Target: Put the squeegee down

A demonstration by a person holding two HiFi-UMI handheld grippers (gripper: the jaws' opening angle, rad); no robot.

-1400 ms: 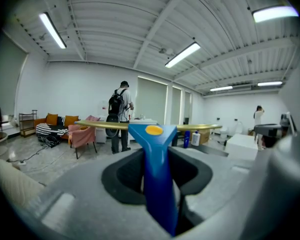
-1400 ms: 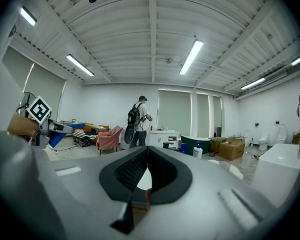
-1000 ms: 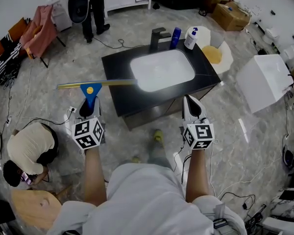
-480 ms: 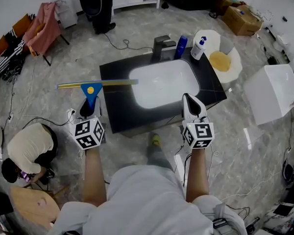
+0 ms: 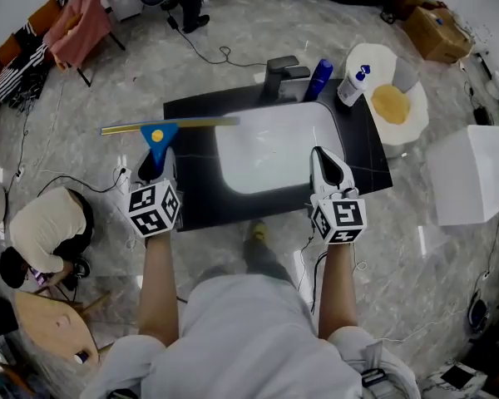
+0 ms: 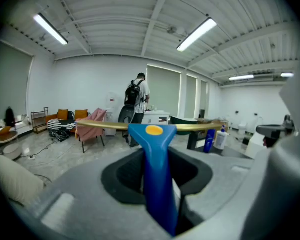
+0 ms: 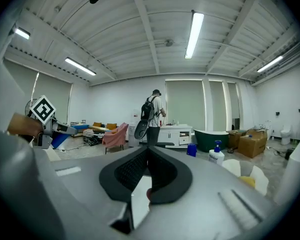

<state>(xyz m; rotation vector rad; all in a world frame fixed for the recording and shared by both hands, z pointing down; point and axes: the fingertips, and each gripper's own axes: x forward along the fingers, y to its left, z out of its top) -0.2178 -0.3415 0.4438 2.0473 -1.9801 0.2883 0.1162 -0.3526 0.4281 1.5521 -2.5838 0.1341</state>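
The squeegee (image 5: 159, 137) has a blue handle with a yellow dot and a long brass-coloured blade (image 6: 110, 126) held level. My left gripper (image 5: 152, 169) is shut on the handle, which stands upright between the jaws in the left gripper view. It hovers at the left edge of the black sink counter (image 5: 362, 152), and the blade's right end reaches over the counter's back left corner. My right gripper (image 5: 325, 160) is shut with nothing in it (image 7: 148, 152), above the counter's front beside the white basin (image 5: 270, 156).
A dark faucet (image 5: 276, 73), a blue bottle (image 5: 319, 77) and a white pump bottle (image 5: 352, 88) stand at the counter's back. A round white stool with a yellow cloth (image 5: 391, 102) and a white box (image 5: 474, 173) are on the right. A person crouches at left (image 5: 41, 239); cables cross the floor.
Both grippers have come forward to the sink counter, which has slid nearer in the head view. The squeegee stays in the left gripper, and its blade now overlaps the counter.
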